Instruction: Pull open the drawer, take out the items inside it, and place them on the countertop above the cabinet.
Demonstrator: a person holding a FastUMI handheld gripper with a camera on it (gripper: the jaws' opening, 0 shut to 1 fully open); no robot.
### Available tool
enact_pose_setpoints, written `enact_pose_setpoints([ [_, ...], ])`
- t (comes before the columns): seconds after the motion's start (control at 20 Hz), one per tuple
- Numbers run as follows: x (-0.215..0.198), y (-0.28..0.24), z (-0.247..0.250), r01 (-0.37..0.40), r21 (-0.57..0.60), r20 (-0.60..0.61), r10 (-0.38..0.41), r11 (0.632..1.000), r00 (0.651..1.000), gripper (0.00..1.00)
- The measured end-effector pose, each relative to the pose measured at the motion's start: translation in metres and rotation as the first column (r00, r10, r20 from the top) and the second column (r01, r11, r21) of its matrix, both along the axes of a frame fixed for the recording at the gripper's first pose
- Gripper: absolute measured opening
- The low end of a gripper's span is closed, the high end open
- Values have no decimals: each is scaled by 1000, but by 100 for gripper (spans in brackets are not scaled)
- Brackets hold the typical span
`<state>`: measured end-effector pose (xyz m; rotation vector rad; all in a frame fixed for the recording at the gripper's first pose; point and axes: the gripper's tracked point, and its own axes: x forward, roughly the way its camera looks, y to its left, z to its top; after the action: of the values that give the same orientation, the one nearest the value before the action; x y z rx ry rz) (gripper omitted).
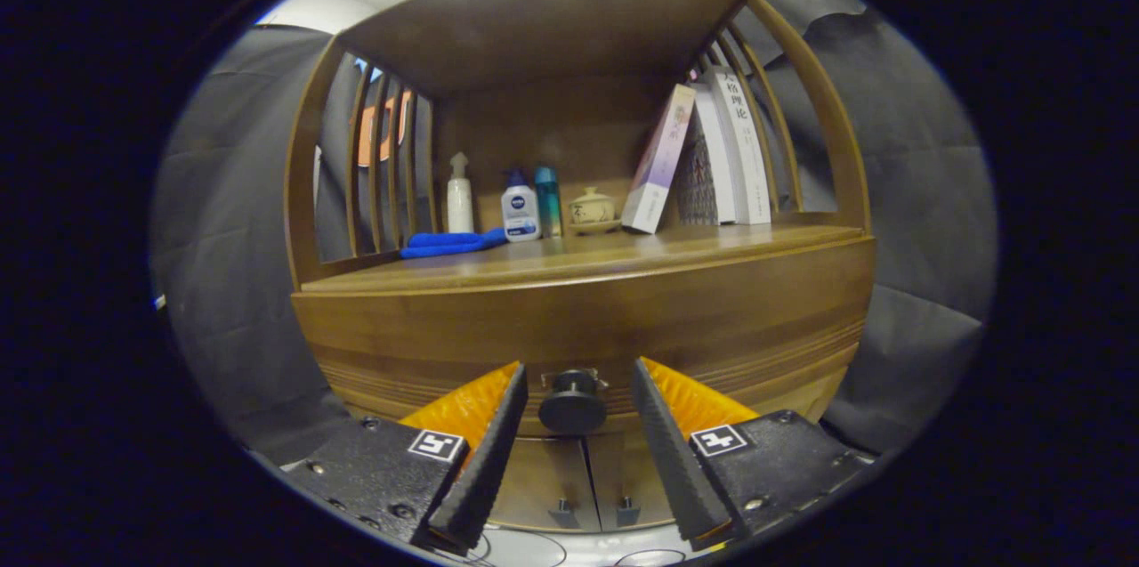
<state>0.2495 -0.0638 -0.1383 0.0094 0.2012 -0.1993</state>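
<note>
The hand-held gripper (574,425) is standing open, its left finger (485,451) just left of the round dark drawer knob (573,404) and its right finger (669,451) just right of it, neither touching; the knob is sitting on the closed brown wooden drawer front (587,327), below the desk (569,260), so closing should catch it

A home-style corner staged inside a cloth-walled booth.

A brown wooden cabinet (578,318) with slatted sides carries household things on its shelf: a white pump bottle (459,196), a white lotion bottle with a blue cap (521,207), a teal tube (548,201), a small beige ceramic lidded jar (593,209), a folded blue cloth (452,242) and leaning books (703,156). Dark grey cloth (916,193) hangs behind.
</note>
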Motion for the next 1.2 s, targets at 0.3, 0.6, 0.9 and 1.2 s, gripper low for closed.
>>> enact_pose_setpoints([
  [0.3,20,-1,-16,57,-6,-12,-57,998,998,54],
  [0.6,21,-5,-17,83,2,-28,-83,997,996,42],
  [0.9,-3,-1,-15,74,2,-27,-74,997,997,36],
  [1.2,-40,8,-14,62,2,-31,-62,998,998,36],
])
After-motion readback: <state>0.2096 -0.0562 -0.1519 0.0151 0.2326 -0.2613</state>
